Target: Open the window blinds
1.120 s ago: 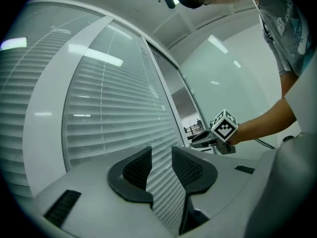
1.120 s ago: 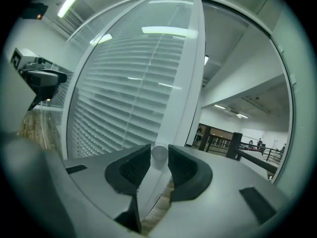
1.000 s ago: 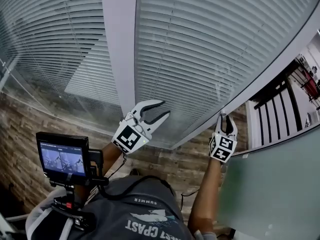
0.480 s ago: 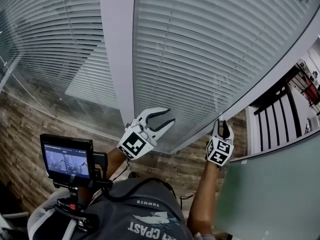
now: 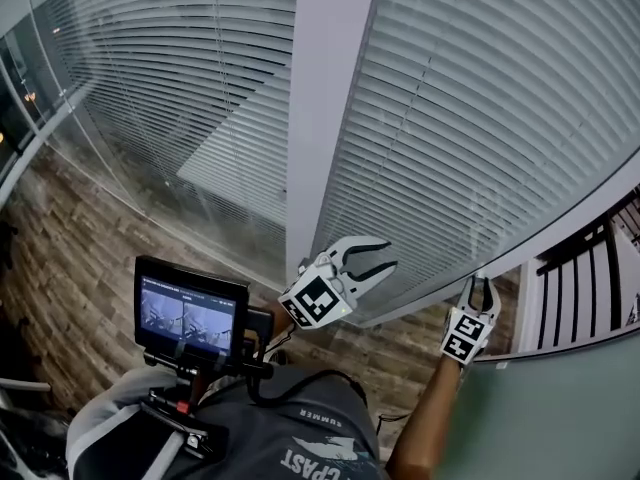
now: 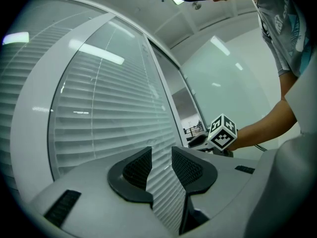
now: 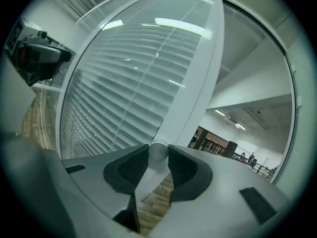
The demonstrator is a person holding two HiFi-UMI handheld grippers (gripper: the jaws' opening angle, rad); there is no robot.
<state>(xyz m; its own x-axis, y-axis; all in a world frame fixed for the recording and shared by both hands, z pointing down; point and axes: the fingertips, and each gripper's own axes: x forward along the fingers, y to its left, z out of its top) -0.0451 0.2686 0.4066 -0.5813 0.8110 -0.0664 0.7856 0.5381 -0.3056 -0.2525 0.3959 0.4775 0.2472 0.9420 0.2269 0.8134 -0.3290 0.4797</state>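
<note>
1. Ahead, the window blinds fill the head view as two panels, a left panel (image 5: 170, 98) and a right panel (image 5: 480, 118). Both have their slats down, and one white post (image 5: 325, 88) stands between them.
2. Two grippers are raised in front of the right panel's lower part, well apart from each other.
3. The left gripper (image 5: 385, 258) is near the foot of the post. Its jaws are spread with nothing between them, and only slats show through the gap in the left gripper view.
4. The right gripper (image 5: 482, 286) is at the sloping white frame (image 5: 560, 233) along the right panel's edge. Its jaws have just been opening. One small silver knob (image 7: 158, 151) sits between the pad tips, with a pad just beside it on each side, not clamped.
5. One monitor (image 5: 192, 313) with a lit screen sits at the person's chest.
</note>
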